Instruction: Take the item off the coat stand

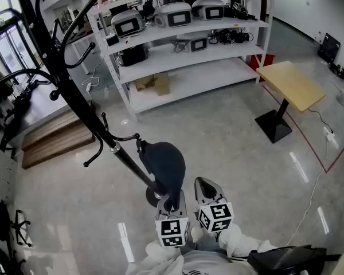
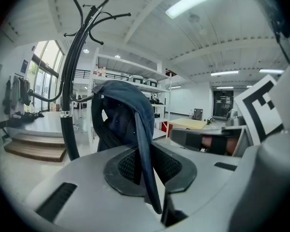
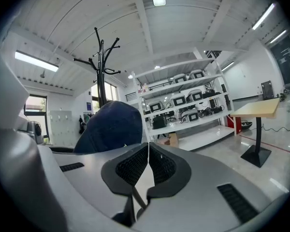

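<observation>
**Blue cap clamped in the left gripper, close beside the coat stand**

The coat stand (image 1: 74, 96) is the largest thing here. In the head view its black pole runs from 11 o'clock down to the centre, and one low hook (image 1: 125, 137) sticks out just beside the cap. The dark blue cap (image 1: 166, 164) hangs in the centre of this view, at 12 o'clock from the left gripper (image 1: 171, 200). I cannot tell whether its upper edge touches the hook.

In the left gripper view the fingers (image 2: 128, 164) are clamped on a thin edge of the cap, which passes down between the pads. The crown stands above them at 12 o'clock and the pole at 10 o'clock. The right gripper (image 1: 206, 187) is at 3 o'clock from the left one. Its fingers (image 3: 133, 164) are pressed together with nothing between them, and the cap is at 10 o'clock from them.

I judge that the step in hand is carrying the cap away from the stand. Only a thin edge is held, so the clamp should be firm. The cap should be drawn toward the person and away from the hook, so the fabric does not catch.
</observation>
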{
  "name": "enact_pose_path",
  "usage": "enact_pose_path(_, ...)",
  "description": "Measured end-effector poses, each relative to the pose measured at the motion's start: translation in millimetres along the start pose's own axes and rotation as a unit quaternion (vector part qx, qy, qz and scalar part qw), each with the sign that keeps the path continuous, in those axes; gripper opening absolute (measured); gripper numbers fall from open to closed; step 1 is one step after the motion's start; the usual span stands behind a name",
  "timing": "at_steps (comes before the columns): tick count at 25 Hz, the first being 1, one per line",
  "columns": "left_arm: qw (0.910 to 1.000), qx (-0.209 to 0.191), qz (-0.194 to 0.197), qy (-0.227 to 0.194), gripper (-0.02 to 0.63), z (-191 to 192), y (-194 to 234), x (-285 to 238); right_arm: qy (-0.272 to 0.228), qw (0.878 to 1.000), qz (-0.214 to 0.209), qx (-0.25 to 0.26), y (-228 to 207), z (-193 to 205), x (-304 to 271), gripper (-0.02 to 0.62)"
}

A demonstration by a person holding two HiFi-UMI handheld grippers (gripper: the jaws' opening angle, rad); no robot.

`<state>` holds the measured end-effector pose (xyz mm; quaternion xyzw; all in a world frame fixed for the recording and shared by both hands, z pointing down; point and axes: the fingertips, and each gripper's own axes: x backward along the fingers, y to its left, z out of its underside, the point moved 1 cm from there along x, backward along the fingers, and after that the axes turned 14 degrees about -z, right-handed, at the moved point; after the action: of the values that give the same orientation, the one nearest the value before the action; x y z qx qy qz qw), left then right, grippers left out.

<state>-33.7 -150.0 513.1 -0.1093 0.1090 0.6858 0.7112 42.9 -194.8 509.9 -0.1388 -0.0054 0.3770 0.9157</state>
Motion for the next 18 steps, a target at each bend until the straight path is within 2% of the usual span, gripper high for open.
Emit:
enact_pose_path(8,0.9996,0.016,-0.021,-0.009,0.032,1.3,22.5,22.5,-0.01,1.0,-0.01,0.003,25.0,4.6,6.4,0.015)
enact_pose_path(18,0.9987,0.027,-0.041,-0.016,0.032,13.0,54.0,76.0,-0.001,1.0,-0.026,0.011,87.3,23.0,33.2,0.015)
